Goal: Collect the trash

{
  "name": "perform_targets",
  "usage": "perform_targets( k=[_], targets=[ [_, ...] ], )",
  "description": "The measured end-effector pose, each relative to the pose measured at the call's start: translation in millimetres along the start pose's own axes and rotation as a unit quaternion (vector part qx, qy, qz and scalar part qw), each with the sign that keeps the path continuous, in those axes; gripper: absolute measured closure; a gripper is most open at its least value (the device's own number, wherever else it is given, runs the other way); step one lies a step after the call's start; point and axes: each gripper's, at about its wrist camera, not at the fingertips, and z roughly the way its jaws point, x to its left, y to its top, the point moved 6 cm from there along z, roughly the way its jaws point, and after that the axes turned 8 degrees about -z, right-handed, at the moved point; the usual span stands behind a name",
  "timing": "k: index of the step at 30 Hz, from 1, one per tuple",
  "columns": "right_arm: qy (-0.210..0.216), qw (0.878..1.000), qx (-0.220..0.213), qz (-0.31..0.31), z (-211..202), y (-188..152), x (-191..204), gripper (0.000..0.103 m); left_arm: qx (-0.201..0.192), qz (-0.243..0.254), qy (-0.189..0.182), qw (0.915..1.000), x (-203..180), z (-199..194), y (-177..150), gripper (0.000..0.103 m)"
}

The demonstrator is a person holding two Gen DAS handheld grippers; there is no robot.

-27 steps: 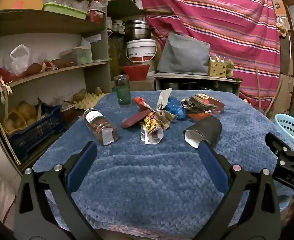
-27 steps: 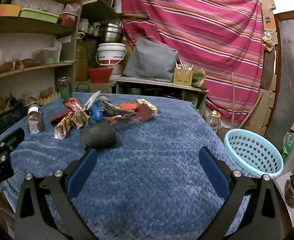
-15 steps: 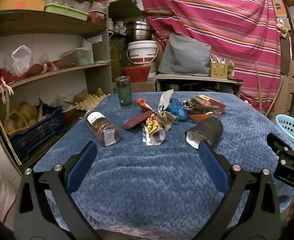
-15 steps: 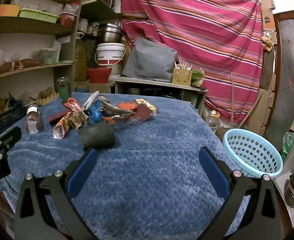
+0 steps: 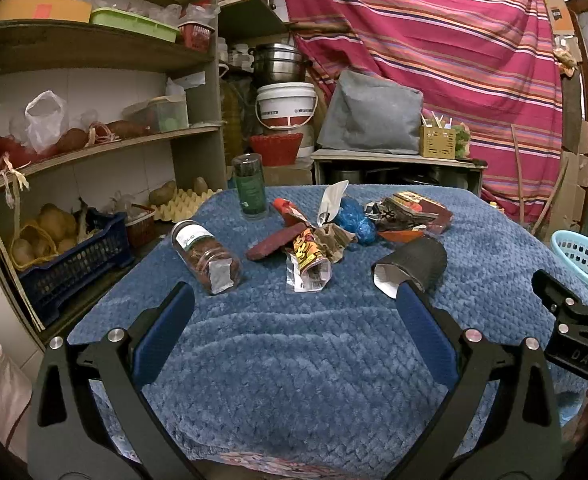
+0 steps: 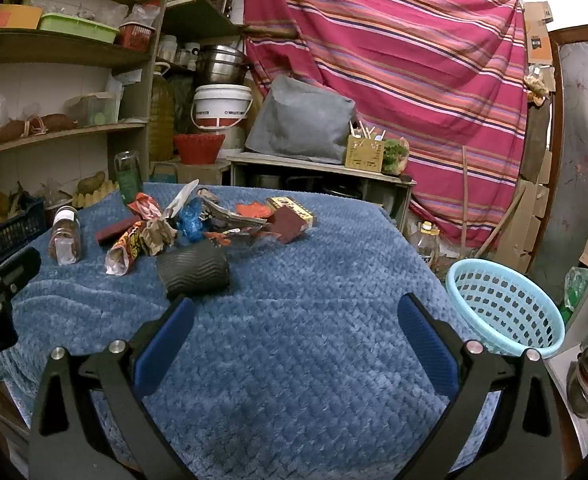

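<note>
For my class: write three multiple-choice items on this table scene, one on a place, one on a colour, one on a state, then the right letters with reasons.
1. Where is the basket?
A. off the table's right edge
B. on the shelf
C. among the wrappers

2. What colour is the table's cloth?
A. red
B. blue
C. white

3. How does the brown-filled jar rest?
A. upright
B. upside down
C. on its side

Key: 1 A, the basket stands beyond the table's right edge; 2 B, the cloth is blue; 3 C, the jar lies flat, while the green bottle stands.
</note>
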Motion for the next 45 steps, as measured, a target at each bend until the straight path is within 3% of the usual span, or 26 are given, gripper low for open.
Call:
perform_targets(
  k=[45],
  targets=[
    [-0.005,1.0,0.002,-0.003,3.4,-6.4,-3.2,0.004,-0.001,0.0,0.0,1.0,1.4,-1.0,1.1,0.005]
  ],
)
